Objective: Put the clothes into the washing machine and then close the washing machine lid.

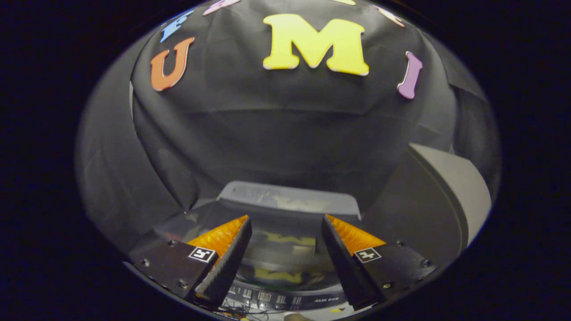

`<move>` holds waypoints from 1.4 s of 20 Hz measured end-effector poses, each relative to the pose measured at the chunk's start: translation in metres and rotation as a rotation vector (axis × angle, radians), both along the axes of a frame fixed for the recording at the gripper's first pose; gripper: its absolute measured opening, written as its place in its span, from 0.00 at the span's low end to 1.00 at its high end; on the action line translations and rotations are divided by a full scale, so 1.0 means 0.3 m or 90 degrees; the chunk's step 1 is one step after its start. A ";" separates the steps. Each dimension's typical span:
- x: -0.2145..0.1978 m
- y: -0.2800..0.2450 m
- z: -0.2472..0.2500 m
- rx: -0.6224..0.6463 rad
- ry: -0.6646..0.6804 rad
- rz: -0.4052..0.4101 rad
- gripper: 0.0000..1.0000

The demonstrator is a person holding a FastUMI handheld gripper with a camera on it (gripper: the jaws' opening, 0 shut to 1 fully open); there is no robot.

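A small top-loading washing machine [290, 198] stands below and just ahead of my fingers. Its dark glossy lid [285, 256] lies flat over the tub and mirrors the wall behind. A strip of buttons, the control panel [276, 299], runs along the machine's near edge under the fingers. My gripper [286, 216] hovers above the lid, open, with a wide gap and nothing between the fingers [227, 254]. I cannot make out any clothes through the lid's reflections.
A large grey rounded object [446, 196] stands close to the right of the machine, rising higher than its top. Black cloth walls close in behind and to the left. Thin wires [243, 312] lie by the panel's near edge.
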State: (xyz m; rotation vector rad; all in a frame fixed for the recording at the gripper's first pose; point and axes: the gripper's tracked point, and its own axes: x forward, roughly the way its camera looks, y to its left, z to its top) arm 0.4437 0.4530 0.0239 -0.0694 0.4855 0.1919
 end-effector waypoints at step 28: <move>-0.720 -0.674 0.464 0.098 -0.302 -0.017 0.98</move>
